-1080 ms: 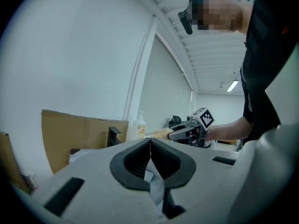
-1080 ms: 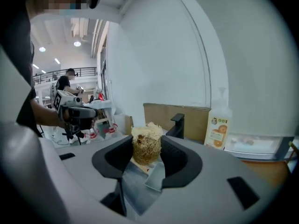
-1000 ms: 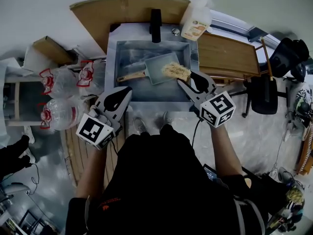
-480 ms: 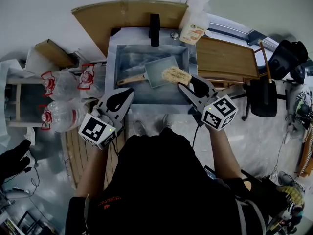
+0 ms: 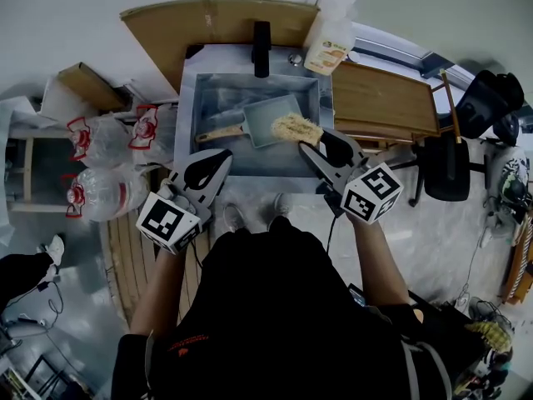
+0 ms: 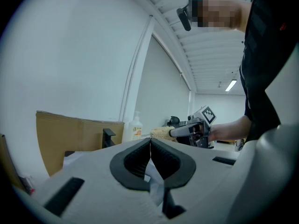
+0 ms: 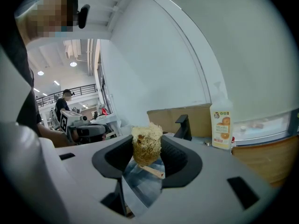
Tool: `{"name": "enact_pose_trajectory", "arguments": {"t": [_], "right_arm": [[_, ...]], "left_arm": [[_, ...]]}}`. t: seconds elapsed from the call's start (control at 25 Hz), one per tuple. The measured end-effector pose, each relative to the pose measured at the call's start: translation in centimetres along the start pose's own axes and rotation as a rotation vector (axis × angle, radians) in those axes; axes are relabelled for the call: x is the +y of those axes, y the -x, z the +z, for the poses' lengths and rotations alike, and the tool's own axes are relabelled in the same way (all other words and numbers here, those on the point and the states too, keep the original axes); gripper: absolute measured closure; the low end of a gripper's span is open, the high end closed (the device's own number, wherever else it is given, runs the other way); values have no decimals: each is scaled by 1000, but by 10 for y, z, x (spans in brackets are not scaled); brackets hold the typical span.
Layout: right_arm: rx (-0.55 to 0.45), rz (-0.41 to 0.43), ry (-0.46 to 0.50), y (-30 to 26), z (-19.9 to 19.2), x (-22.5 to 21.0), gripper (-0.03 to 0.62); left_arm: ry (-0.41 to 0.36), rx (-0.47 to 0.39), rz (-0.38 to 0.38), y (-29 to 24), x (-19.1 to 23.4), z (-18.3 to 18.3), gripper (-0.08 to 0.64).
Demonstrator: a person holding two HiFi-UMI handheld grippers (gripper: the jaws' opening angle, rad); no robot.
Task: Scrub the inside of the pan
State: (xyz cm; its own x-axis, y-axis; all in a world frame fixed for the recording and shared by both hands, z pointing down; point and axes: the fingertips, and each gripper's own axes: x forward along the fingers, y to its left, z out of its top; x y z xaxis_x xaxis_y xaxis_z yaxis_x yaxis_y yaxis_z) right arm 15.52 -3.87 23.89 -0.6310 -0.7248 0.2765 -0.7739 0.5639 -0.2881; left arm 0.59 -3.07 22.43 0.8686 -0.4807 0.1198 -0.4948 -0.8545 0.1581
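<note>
A square grey-blue pan (image 5: 275, 115) with a wooden handle (image 5: 220, 133) lies in the steel sink (image 5: 209, 98). My right gripper (image 5: 308, 142) is shut on a straw-coloured scrubber (image 5: 295, 128), which hangs over the pan's right edge. In the right gripper view the scrubber (image 7: 146, 141) sits squeezed between the jaws, with the pan (image 7: 138, 180) below it. My left gripper (image 5: 224, 152) hovers at the sink's front left edge, shut and holding nothing; in its own view the left gripper (image 6: 150, 142) shows its pads pressed together.
A black faucet (image 5: 261, 47) and a soap bottle (image 5: 326, 50) stand behind the sink. Cardboard (image 5: 208, 23) leans at the back. A wooden counter (image 5: 383, 98) lies to the right, and large water bottles (image 5: 104, 194) to the left.
The right gripper and scrubber have drifted slightly left over the pan's right edge. The left gripper has edged a little toward the sink.
</note>
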Motion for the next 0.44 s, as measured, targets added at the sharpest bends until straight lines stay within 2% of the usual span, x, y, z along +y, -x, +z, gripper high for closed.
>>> {"name": "enact_pose_trajectory", "arguments": {"t": [0.44], "right_arm": [[12,22,8,-5,2,-4,407]], "left_arm": [[44,7,30,-4,1,0,540]]}}
